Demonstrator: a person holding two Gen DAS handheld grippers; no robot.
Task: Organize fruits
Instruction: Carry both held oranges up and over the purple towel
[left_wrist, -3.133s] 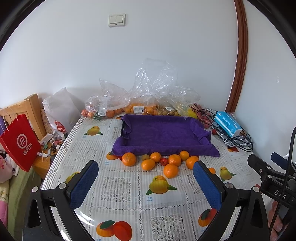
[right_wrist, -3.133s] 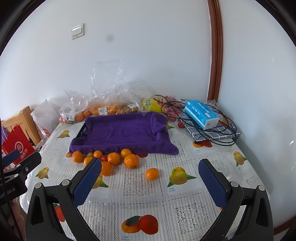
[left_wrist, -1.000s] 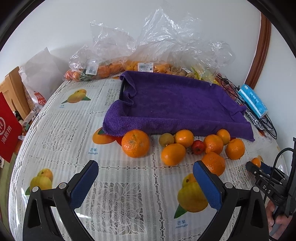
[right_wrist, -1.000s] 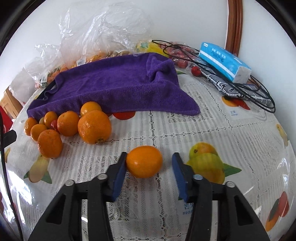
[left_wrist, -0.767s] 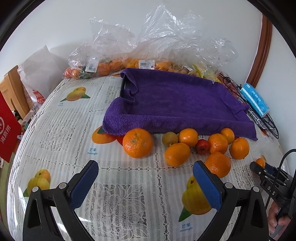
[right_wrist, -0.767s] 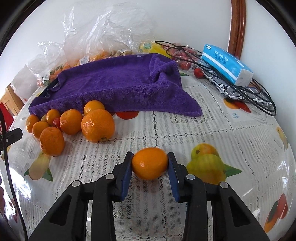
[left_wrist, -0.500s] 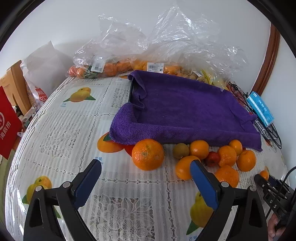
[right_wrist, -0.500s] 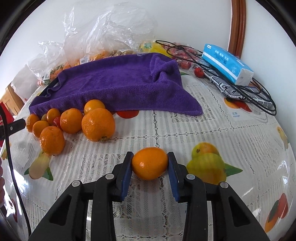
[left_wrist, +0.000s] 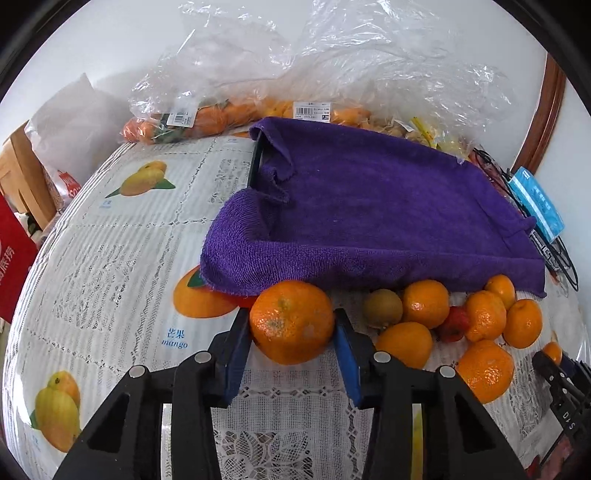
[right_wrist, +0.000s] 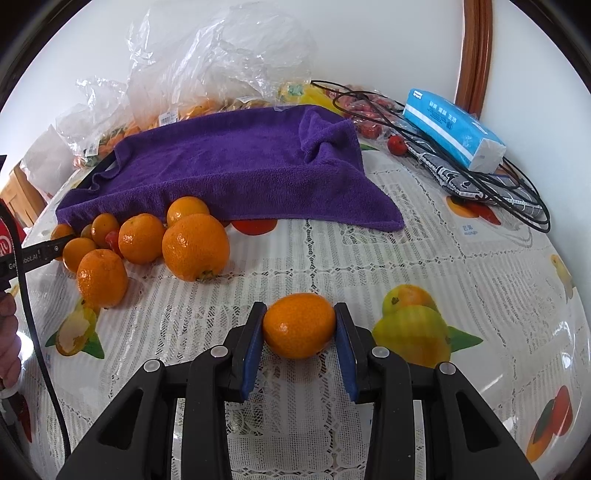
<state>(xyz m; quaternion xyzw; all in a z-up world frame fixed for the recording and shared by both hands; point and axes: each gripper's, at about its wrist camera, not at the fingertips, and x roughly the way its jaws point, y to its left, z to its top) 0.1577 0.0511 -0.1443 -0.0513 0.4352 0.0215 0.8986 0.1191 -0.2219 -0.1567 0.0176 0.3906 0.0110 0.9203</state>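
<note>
My left gripper (left_wrist: 292, 332) is shut on a large orange (left_wrist: 291, 320) at the front edge of the purple towel-lined tray (left_wrist: 369, 206). My right gripper (right_wrist: 299, 330) is shut on a small orange (right_wrist: 299, 325) on the tablecloth, in front of the tray (right_wrist: 236, 162). Several loose oranges (left_wrist: 424, 302) with a small red fruit (left_wrist: 453, 324) and a greenish fruit (left_wrist: 382, 308) lie along the tray's front; the same cluster shows in the right wrist view (right_wrist: 195, 247). The right gripper's tip shows at the left wrist view's right edge (left_wrist: 554, 365).
Plastic bags of fruit (left_wrist: 229, 118) line the wall behind the tray. A blue tissue pack (right_wrist: 450, 129) on a wire rack (right_wrist: 491, 184) sits at the back right. A red paper bag (left_wrist: 11, 258) and wooden chair (left_wrist: 18, 173) stand off the table's left side.
My left gripper moved forward and closed on the large orange. My right gripper stays shut on the small orange, almost unmoved.
</note>
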